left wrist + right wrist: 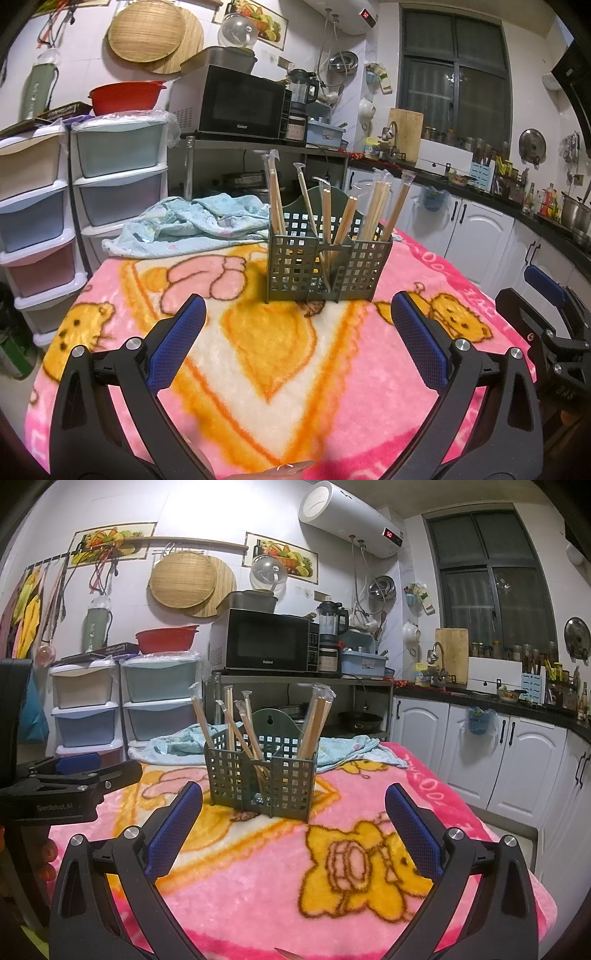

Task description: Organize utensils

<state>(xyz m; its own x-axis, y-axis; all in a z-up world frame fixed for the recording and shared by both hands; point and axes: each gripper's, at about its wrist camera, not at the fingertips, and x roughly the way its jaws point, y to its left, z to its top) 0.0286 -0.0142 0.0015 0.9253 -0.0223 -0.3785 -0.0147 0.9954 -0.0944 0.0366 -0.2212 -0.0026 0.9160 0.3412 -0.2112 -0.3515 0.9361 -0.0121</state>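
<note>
Left tool and right tool both spread wide, empty. Green caddy holds wrapped chopsticks, mid-counter toward far edge.

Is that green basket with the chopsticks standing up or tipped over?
Upright: the green basket sits flat on the pink blanket, wrapped chopsticks poking out its top.

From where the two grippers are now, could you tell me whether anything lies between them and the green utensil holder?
Nothing visible does. Only bare pink blanket lies between the open left gripper, the open right gripper and the green utensil holder. The blue cloth lies behind it.
</note>
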